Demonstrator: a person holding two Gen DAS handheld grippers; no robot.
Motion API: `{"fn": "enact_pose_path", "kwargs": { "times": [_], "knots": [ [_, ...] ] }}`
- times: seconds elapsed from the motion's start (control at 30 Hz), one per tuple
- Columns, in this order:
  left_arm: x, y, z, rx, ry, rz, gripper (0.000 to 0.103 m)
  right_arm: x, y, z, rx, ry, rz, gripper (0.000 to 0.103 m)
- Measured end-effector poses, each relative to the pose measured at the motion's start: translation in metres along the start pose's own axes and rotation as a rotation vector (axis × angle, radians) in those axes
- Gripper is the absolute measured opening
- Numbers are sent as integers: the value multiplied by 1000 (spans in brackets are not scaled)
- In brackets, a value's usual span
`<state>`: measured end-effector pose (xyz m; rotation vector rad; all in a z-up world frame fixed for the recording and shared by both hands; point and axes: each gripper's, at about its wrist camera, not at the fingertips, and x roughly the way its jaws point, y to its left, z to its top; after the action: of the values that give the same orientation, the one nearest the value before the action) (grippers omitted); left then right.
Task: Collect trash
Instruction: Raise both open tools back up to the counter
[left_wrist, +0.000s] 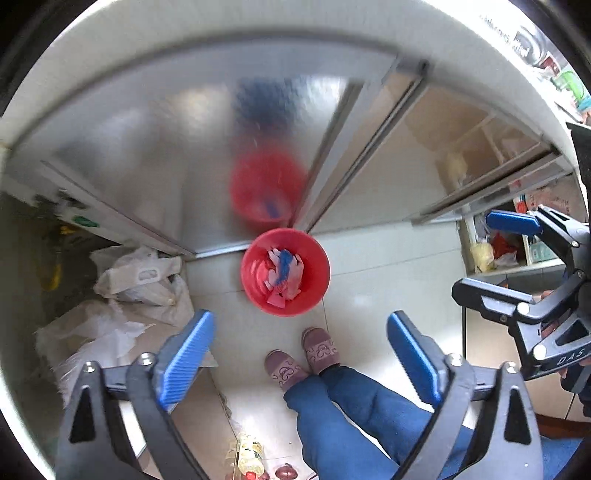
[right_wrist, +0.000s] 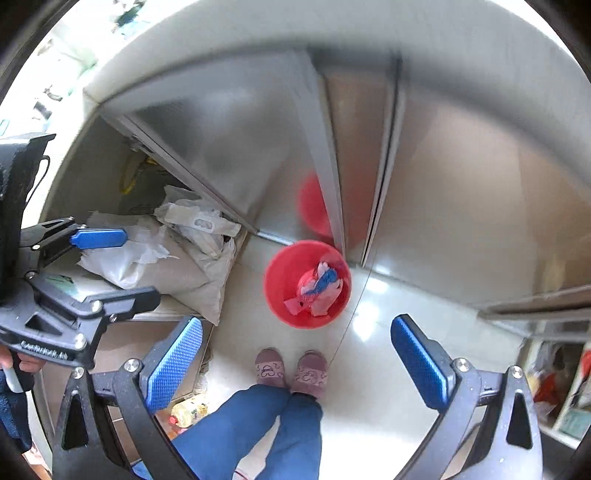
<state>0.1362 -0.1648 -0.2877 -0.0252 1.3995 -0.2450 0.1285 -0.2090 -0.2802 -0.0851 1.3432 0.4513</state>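
A red waste bin (left_wrist: 255, 284) stands on the pale tiled floor against a metal cabinet front, far below both grippers. Crumpled white, pink and blue trash (left_wrist: 282, 271) lies inside it. My left gripper (left_wrist: 301, 321) points down with its blue pads wide apart and nothing between them. The right gripper (left_wrist: 474, 254) shows at the right edge, also open. In the right wrist view the same bin (right_wrist: 284, 284) holds the trash (right_wrist: 319, 286) below my open, empty right gripper (right_wrist: 297, 323). The left gripper (right_wrist: 138, 266) is at the left there.
White sacks and bags (left_wrist: 140, 280) are piled left of the bin. The brushed metal cabinet doors (left_wrist: 166, 147) mirror the bin. A person's slippers (left_wrist: 319, 349) and blue trouser legs (left_wrist: 351, 413) stand just in front of the bin. A bottle (left_wrist: 249, 454) lies low left.
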Motion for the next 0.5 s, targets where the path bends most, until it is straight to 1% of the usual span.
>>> {"fn": "enact_pose_path", "kwargs": {
  "times": [0.03,0.17,0.3,0.43,0.5],
  "knots": [
    [-11,0,-1,-5,-13,8,103,-9,5,2,-15,-2,-16,102],
    [-56,2,-3,-44,-58,19,103,-48,22,13,-54,-33,-31,102],
    [-98,2,-4,-63,-98,34,103,-84,35,24,-94,-76,-19,102],
    [-136,5,-3,-84,-147,69,103,-116,49,35,-144,-116,-14,102],
    [-153,11,-3,-107,-174,100,103,-127,57,42,-167,-133,-14,102]
  ]
}}
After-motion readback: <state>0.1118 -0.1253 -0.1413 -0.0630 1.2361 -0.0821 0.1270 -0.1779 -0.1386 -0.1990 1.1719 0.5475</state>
